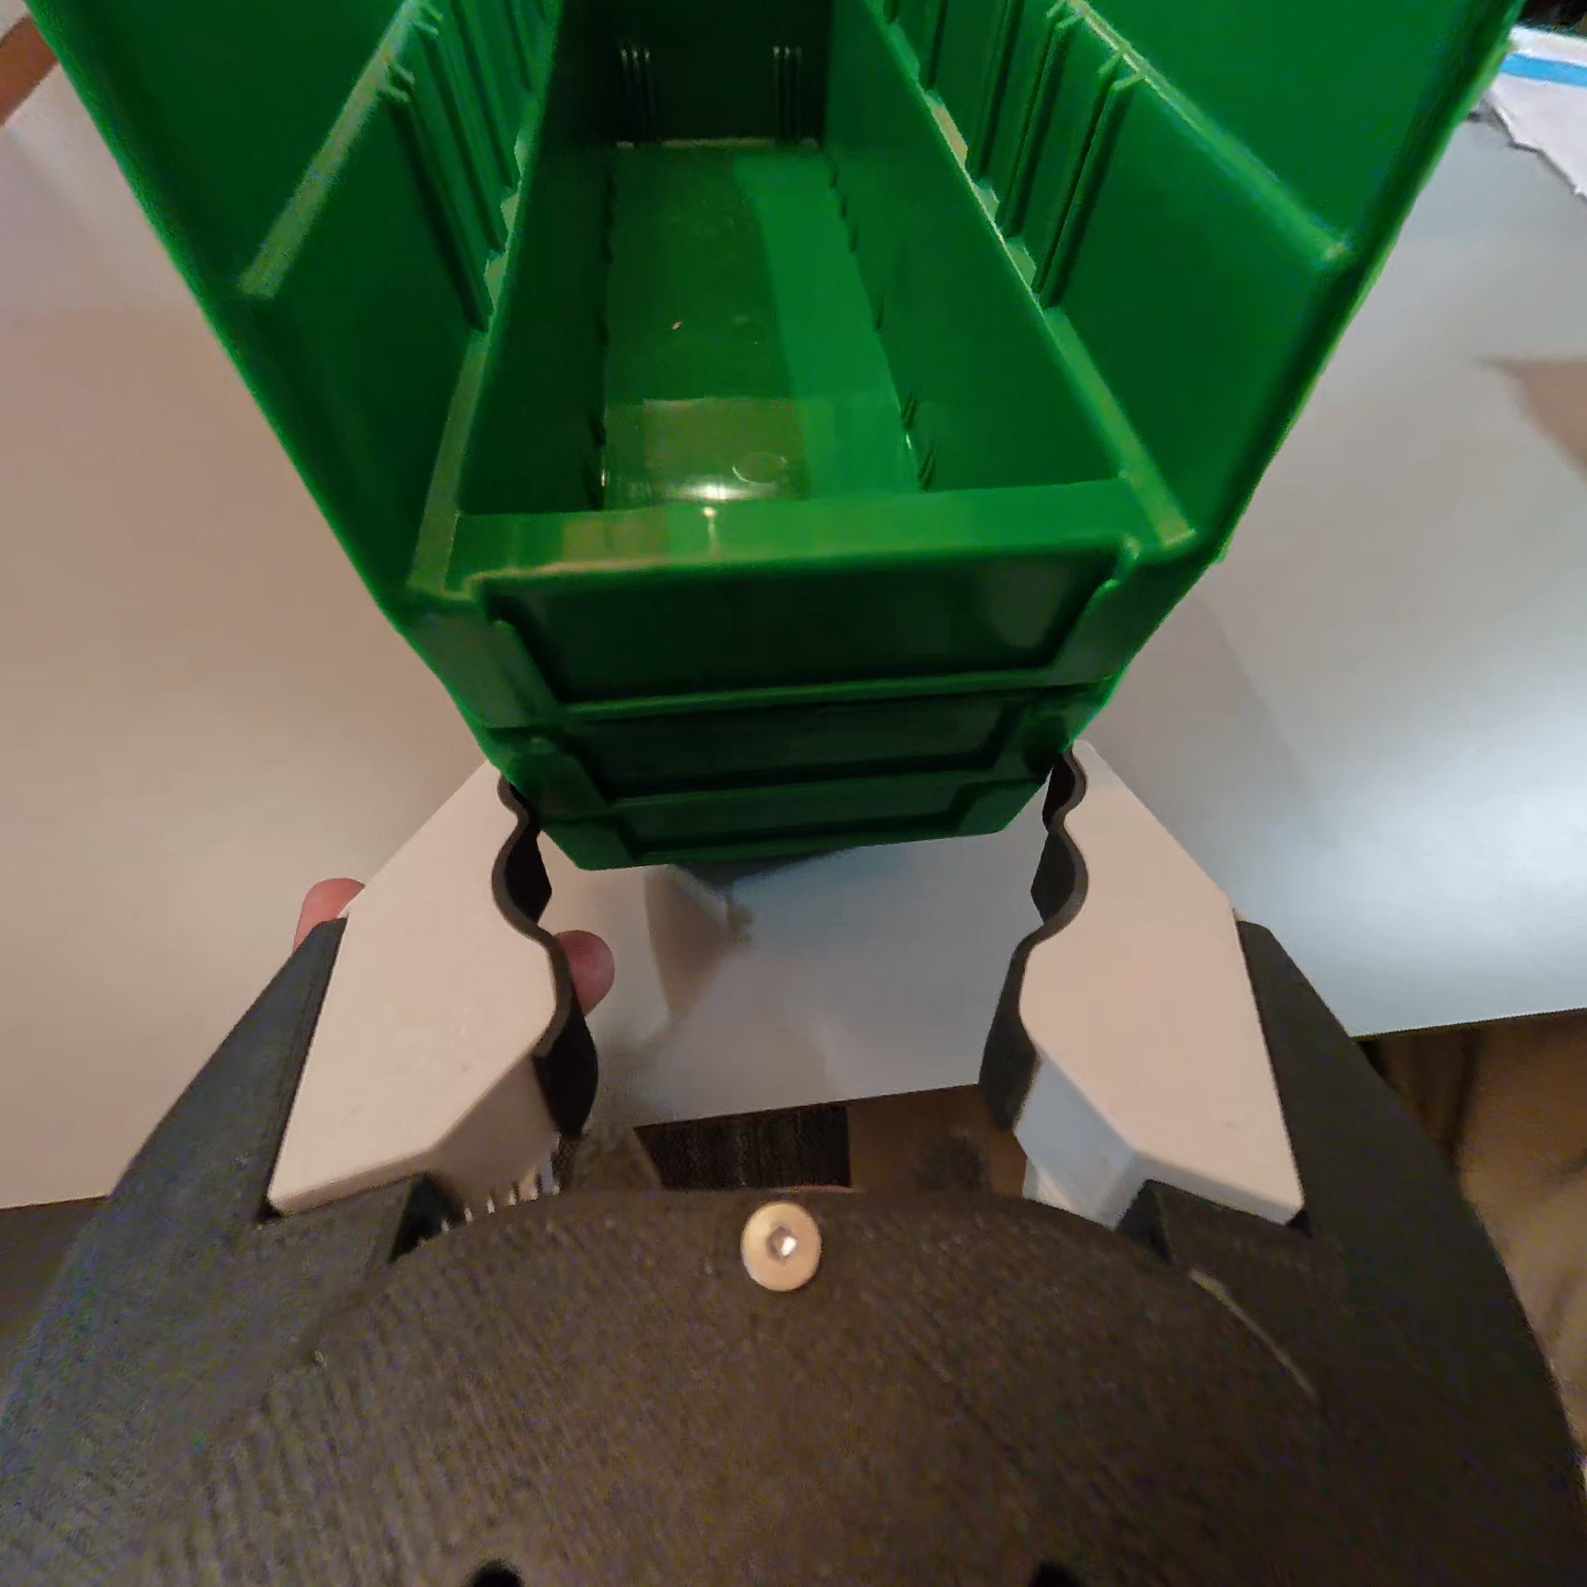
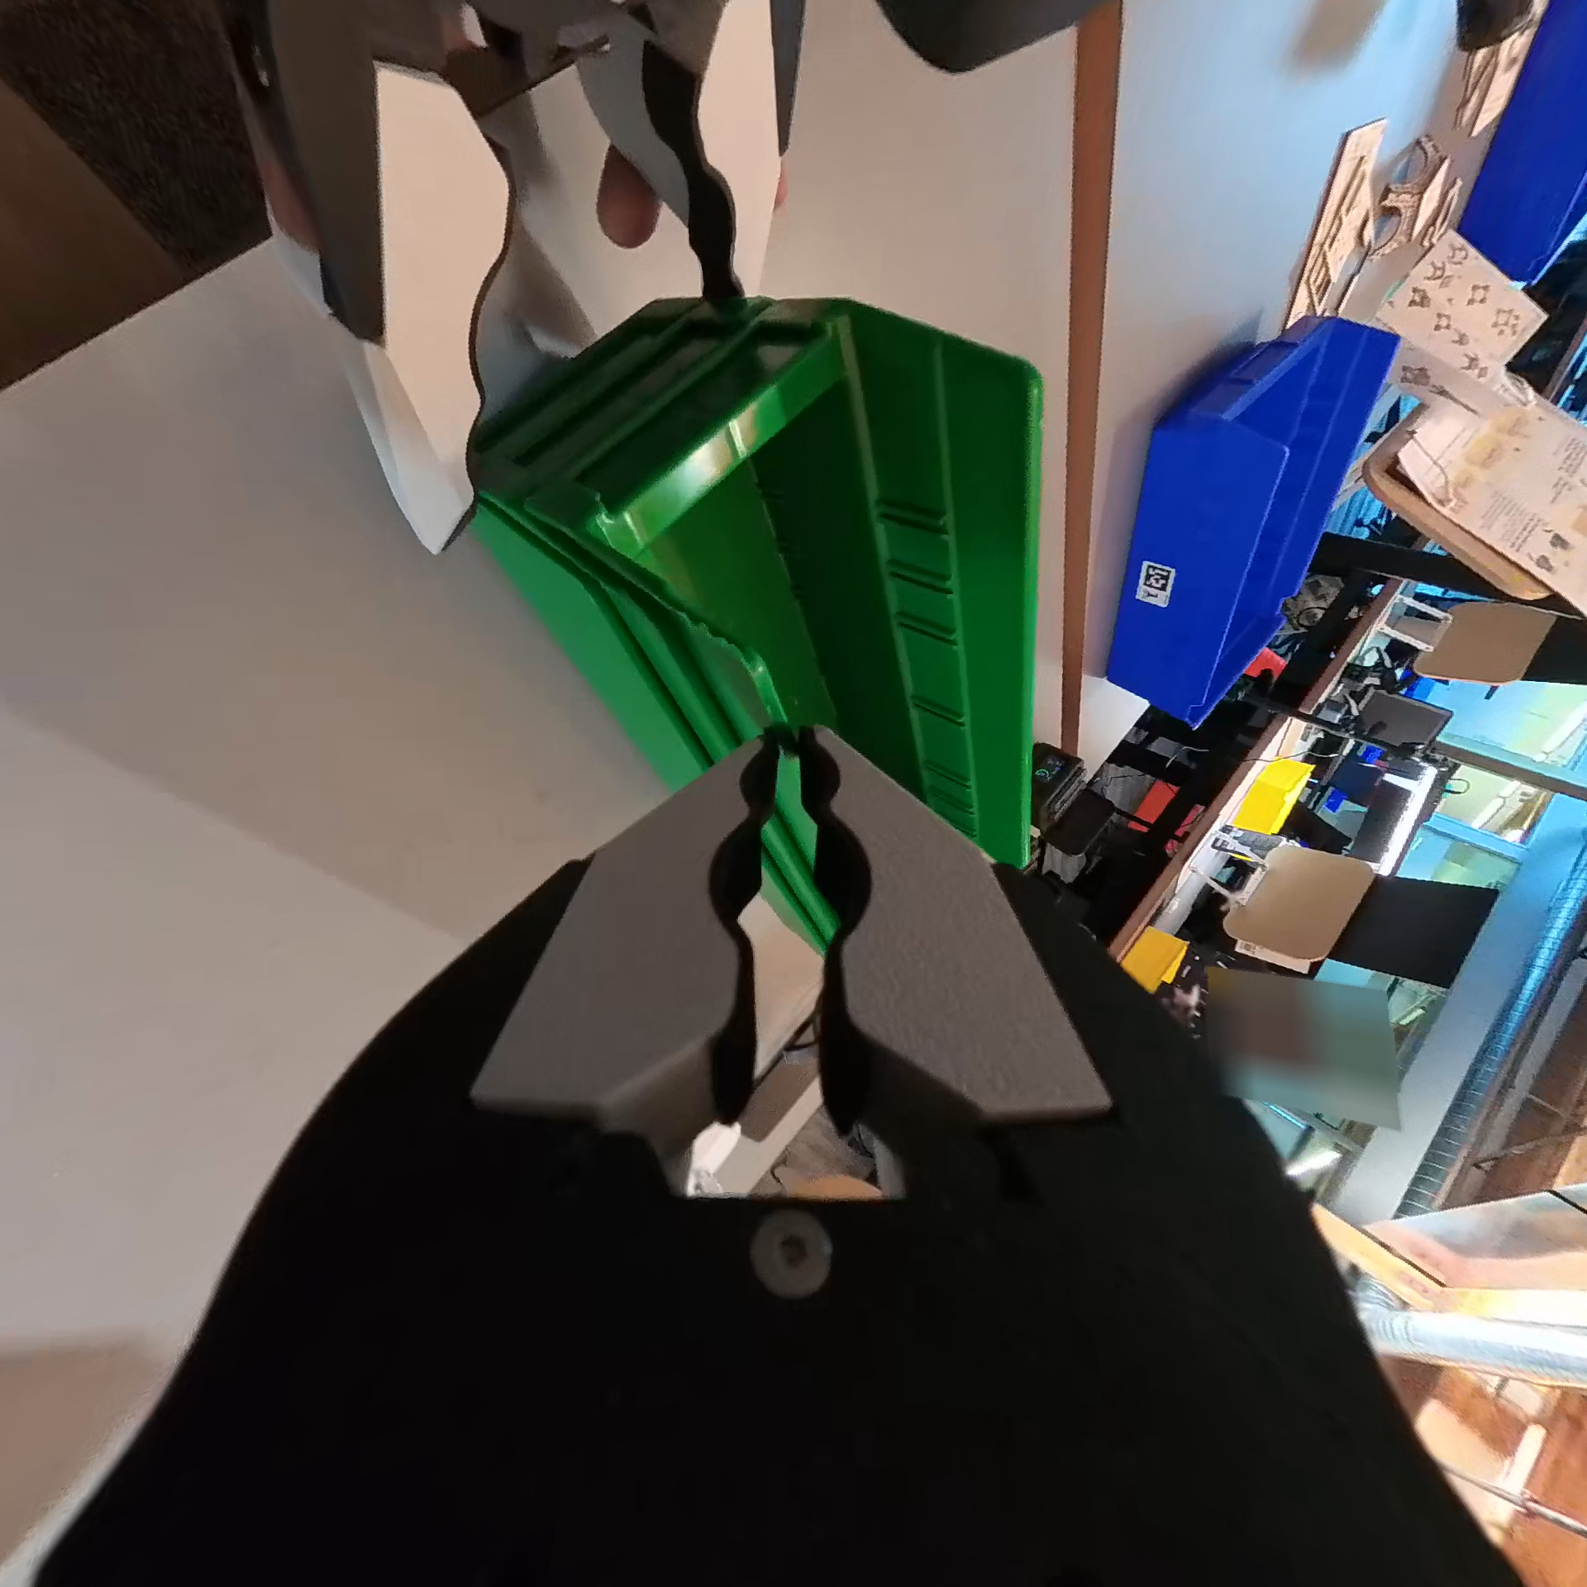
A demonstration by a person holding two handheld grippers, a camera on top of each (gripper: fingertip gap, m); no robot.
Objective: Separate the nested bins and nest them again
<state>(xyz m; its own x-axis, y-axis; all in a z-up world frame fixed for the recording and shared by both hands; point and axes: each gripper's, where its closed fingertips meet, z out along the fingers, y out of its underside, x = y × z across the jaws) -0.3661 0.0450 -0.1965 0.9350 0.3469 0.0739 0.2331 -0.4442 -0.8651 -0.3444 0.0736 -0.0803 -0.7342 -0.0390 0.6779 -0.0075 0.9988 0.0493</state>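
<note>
Three green bins (image 1: 773, 361) sit nested on a white table (image 1: 172, 601), the short front end toward my left gripper (image 1: 788, 783). Its jaws stand wide apart around the front end of the lowest bin, and the black pads (image 1: 1063, 824) touch its corners. In the right wrist view the same stack (image 2: 687, 550) lies ahead, with the left gripper (image 2: 592, 404) clamped on its far end. My right gripper (image 2: 792, 745) is shut on the rim of a side wall of the stack; it looks like the uppermost bin's, but I cannot tell for sure.
Blue bins (image 2: 1228, 532) hang on the wall beyond the table, with papers (image 2: 1460, 326) and cluttered shelves with yellow bins (image 2: 1279, 794) further off. The table's near edge (image 1: 1417, 1030) is just under my left gripper. A person's fingertips (image 1: 588, 966) show under the left finger.
</note>
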